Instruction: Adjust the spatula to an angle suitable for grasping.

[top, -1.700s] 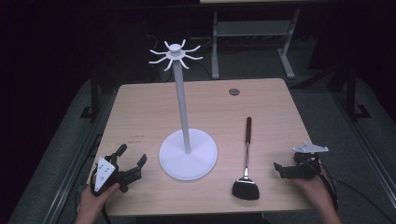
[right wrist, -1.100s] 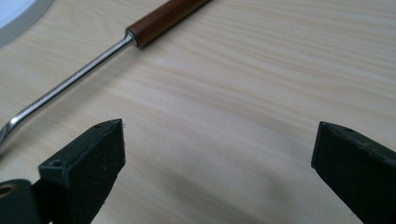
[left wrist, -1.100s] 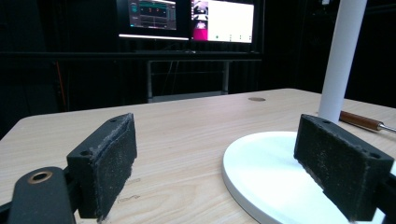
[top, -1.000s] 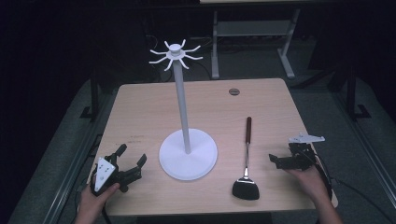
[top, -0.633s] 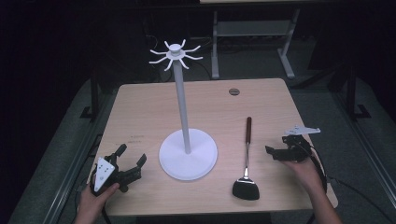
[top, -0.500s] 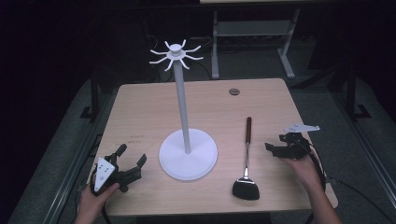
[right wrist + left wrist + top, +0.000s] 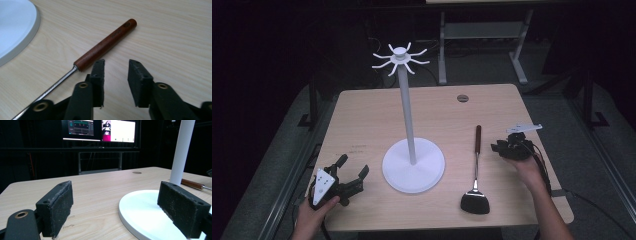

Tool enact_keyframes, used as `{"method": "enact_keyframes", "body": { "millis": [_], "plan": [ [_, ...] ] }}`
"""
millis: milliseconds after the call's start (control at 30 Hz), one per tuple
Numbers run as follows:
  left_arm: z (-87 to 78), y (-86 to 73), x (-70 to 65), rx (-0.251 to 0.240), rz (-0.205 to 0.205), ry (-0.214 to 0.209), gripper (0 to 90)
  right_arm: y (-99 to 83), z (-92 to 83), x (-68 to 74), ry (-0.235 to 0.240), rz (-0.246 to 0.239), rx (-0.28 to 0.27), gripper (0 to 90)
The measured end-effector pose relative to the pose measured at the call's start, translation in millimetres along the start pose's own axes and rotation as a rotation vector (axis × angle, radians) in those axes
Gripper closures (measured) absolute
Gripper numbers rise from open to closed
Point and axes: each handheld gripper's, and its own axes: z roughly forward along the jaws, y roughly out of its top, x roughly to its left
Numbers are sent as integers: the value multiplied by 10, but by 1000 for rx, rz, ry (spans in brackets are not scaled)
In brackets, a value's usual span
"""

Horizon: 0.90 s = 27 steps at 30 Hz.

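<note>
A white stand (image 7: 408, 115) with a crown of hooks (image 7: 400, 57) rises from a round base (image 7: 413, 165) at the table's middle. Right of it lies a spatula (image 7: 475, 165), black head toward me, wooden handle (image 7: 107, 43) pointing away. My right gripper (image 7: 497, 148) hovers just right of that handle, apart from it. Its jaws have just been closing and stand a narrow gap apart (image 7: 116, 66) with nothing between them. My left gripper (image 7: 353, 166) rests at the front left, wide open and empty (image 7: 115, 205), facing the base (image 7: 142, 210) and pole (image 7: 182, 150).
The wooden table (image 7: 362, 115) has a small round grommet (image 7: 462, 98) near its far edge. A metal frame (image 7: 482, 40) stands behind the table, and lit monitors (image 7: 100, 128) glow beyond it. Dark floor surrounds the table.
My right gripper has moved left and a little away from me, toward the spatula handle, and its jaws have narrowed. The left gripper, stand and spatula have stayed put.
</note>
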Motion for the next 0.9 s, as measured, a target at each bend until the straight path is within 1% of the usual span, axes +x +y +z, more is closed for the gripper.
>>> {"method": "enact_keyframes", "body": {
  "millis": [33, 67, 100, 133, 167, 200, 267, 300, 400, 433, 500, 600, 667, 700, 733, 800, 833, 867, 900],
  "plan": [
    [0, 0, 0, 0, 0, 0, 126, 0, 0, 0, 0, 0, 0, 679],
    [0, 0, 0, 0, 0, 0, 126, 13, 13, -1, 1, -4, 0, 701],
    [0, 0, 0, 0, 0, 0, 126, 31, 32, 2, 6, -4, 1, 729],
    [0, 0, 0, 0, 0, 0, 126, 72, 77, 6, 11, -4, -3, 800],
    [0, 0, 0, 0, 0, 0, 126, 72, 77, 6, 11, -4, -3, 800],
    [-1, 0, 0, -2, -2, 0, 126, 82, 94, 7, 16, -4, -8, 826],
    [-1, 0, 1, -1, -2, -1, 126, 112, 154, 5, 22, -6, -1, 872],
    [-1, 0, 0, -1, -2, -1, 127, 142, 213, 9, 30, -3, 2, 895],
    [-2, 0, 1, -2, -2, -1, 127, 168, 260, 13, 38, -7, 7, 897],
    [-3, 0, 4, -2, -1, 0, 126, 193, 316, 26, 46, 0, 12, 897],
    [-3, 0, 3, -3, -4, 0, 126, 201, 369, 37, 42, -3, 14, 897],
    [-3, 0, 3, -2, -2, -1, 127, 185, 427, 43, 34, -21, 31, 897],
    [-1, 0, 1, 0, 2, -4, 126, 179, 438, 47, 36, -16, 37, 897],
    [0, 0, 0, 1, 2, -4, 127, 174, 452, 43, 34, -23, 35, 897],
    [0, 0, 1, 1, 3, -5, 127, 165, 469, 51, 33, -20, 51, 897],
    [-2, 0, 1, 0, 1, -5, 126, 160, 483, 58, 34, -20, 55, 897],
    [-1, 0, 1, 0, 2, -5, 126, 151, 511, 75, 38, -21, 66, 897],
    [0, 0, 1, 1, 2, -5, 127, 149, 521, 79, 32, -33, 67, 897],
    [1, 0, 0, 1, 2, -5, 127, 149, 521, 79, 32, -33, 67, 897]
  ]
}}
